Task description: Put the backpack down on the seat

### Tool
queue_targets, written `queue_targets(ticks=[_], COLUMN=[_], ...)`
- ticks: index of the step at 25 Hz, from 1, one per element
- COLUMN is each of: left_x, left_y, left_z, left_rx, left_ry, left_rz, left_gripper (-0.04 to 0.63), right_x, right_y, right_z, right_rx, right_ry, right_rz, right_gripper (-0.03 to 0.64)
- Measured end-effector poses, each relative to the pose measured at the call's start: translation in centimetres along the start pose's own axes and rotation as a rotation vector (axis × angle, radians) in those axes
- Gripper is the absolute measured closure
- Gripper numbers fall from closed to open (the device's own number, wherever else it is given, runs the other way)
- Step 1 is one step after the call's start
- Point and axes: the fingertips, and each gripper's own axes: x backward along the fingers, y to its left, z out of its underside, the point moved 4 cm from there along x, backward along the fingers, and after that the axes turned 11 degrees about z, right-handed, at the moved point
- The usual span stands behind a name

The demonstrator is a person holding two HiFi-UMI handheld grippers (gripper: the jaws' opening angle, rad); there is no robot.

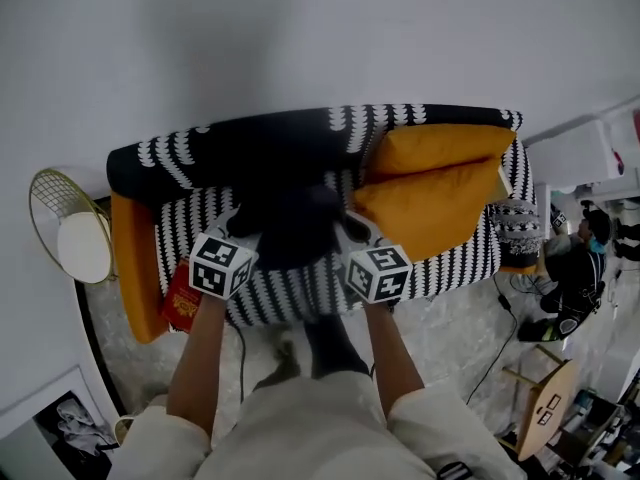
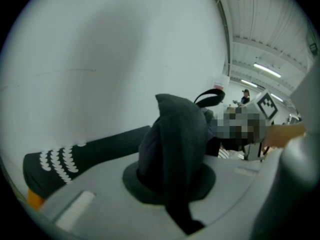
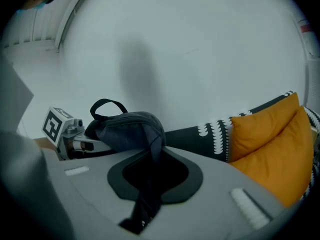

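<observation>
In the head view a dark backpack point(image 1: 290, 223) hangs between my two grippers over the black-and-white striped sofa seat point(image 1: 285, 298). My left gripper point(image 1: 243, 232) is shut on the bag's left side. In the left gripper view dark fabric point(image 2: 175, 144) is bunched between its jaws point(image 2: 172, 204). My right gripper point(image 1: 358, 238) holds the bag's right side. The right gripper view shows the backpack point(image 3: 127, 129) with its carry loop up. One of the bag's straps point(image 3: 150, 184) is pinched in the right gripper point(image 3: 150, 199). Whether the bag's bottom touches the seat is hidden.
Two orange cushions point(image 1: 440, 183) fill the sofa's right half, seen also as an orange cushion point(image 3: 270, 144) beside the bag. A red item point(image 1: 182, 298) lies at the seat's left end. A round wire side table point(image 1: 75, 238) stands left. A person point(image 1: 580, 258) and a wooden stool point(image 1: 545, 398) are at the right.
</observation>
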Motion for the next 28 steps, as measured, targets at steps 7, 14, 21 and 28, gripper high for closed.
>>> queue_targets(ticks=[7, 14, 21, 28], left_x=[-6.7, -12.8, -18.4, -22.4], left_y=[4.8, 9.5, 12.3, 14.8], left_z=[2.4, 3.9, 6.2, 8.4], left_rx=[0.055, 0.069, 0.126, 0.171], left_ry=[0.064, 0.132, 0.195, 0.187], left_rz=[0.023, 0.034, 0.024, 0.012], left_gripper=[0.586, 0.586, 0.584, 0.584], right_x=[-6.2, -12.4, -16.6, -19.9], right_y=[-4.2, -7.9, -11.0, -12.3], right_z=[2.5, 4.4, 7.3, 9.5], right_rx=[-0.048, -0.072, -0.108, -0.092], right_ry=[0.072, 0.124, 0.262, 0.273], right_rz=[0.052, 0.129, 0.146, 0.173], right_gripper=[0.589, 0.589, 0.589, 0.589])
